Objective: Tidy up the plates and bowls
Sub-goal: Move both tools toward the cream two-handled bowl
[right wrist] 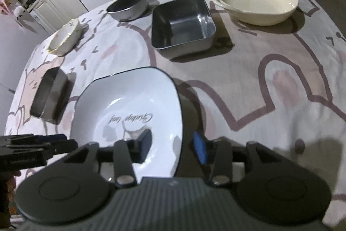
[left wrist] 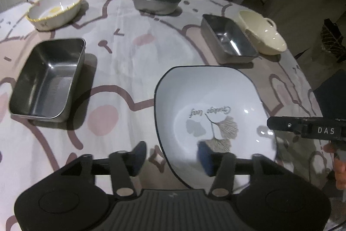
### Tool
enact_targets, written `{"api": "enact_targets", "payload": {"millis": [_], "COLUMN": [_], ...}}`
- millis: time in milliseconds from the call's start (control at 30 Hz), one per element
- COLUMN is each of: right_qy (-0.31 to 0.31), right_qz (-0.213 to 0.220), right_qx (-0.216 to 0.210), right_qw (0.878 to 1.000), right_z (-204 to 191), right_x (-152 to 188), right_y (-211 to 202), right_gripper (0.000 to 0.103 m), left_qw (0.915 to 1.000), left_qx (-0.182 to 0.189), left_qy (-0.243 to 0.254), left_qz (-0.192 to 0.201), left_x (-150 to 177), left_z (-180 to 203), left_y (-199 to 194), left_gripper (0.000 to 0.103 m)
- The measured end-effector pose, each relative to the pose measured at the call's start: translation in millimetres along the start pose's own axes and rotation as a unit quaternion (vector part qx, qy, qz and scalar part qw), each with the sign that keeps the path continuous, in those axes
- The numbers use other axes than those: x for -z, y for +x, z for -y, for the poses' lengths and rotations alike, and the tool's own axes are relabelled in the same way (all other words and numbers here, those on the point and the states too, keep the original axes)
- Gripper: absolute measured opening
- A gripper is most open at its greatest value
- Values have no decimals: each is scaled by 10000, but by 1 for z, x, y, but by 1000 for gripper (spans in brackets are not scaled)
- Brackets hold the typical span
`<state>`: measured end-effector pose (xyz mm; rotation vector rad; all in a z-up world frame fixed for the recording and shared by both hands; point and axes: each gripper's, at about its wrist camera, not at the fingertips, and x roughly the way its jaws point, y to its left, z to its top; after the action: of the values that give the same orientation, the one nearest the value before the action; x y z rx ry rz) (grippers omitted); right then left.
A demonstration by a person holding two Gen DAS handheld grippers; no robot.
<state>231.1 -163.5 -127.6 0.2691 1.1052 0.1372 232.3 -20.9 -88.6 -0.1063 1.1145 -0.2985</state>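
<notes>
Both my left hand-held gripper (left wrist: 172, 154) and right hand-held gripper (right wrist: 173, 147) stand apart astride the plate (left wrist: 207, 96) rim, plate resting on the table (left wrist: 129, 53).

Both views sit just behind a gripper and look forward and steeply down along its two fingers onto the cloth-covered bench (left wrist: 121, 53), with fisheye bending at the edges.

The left wrist view hangs close over the white square plate (left wrist: 212, 105) from its left rim, facing across the bench toward the far chairs; the right gripper (left wrist: 302, 127) pokes in at its right edge.

The right wrist view hangs equally near over the same plate's right rim, angled a little leftward toward a kitchen, with the left gripper (right wrist: 39, 144) entering at its left edge.

Both views share the plate, the two steel trays, round pan, floral bowl and cream bowl.
</notes>
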Motion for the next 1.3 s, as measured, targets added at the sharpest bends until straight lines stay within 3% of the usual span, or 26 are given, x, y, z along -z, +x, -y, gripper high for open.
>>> {"api": "enact_targets", "payload": {"millis": [33, 133, 267, 433, 867, 1100, 1300], "right_qy": [-30, -189, -336, -343, -298, -9, 134], "right_qz": [39, 240, 533, 941, 2019, 2423, 2603], "right_qx": [-8, 34, 42, 58, 285, 629, 834], "right_qw": [10000, 9995, 9980, 9950, 9785, 9682, 9618], "right_z": [-1, -9, -17, -18, 24, 68, 106], "right_x": [5, 17, 31, 44, 46, 36, -2], "right_y": [-5, -21, -45, -83, -192, -231, -229], "right_gripper": [58, 64, 79, 102, 103, 103, 103], "left_qw": [10000, 9995, 9979, 9946, 9837, 9802, 9784], "left_qx": [-28, -109, -242, -397, -468, -169, 14], "left_qy": [44, 138, 181, 266, 421, 671, 525], "left_qz": [69, 270, 579, 926, 1685, 1857, 1999], "left_x": [3, 10, 17, 25, 26, -4, -45], "left_z": [3, 13, 23, 43, 124, 166, 188], "left_y": [-6, -26, -54, -88, -140, -135, -110], "left_gripper": [68, 76, 92, 103, 103, 103, 103]}}
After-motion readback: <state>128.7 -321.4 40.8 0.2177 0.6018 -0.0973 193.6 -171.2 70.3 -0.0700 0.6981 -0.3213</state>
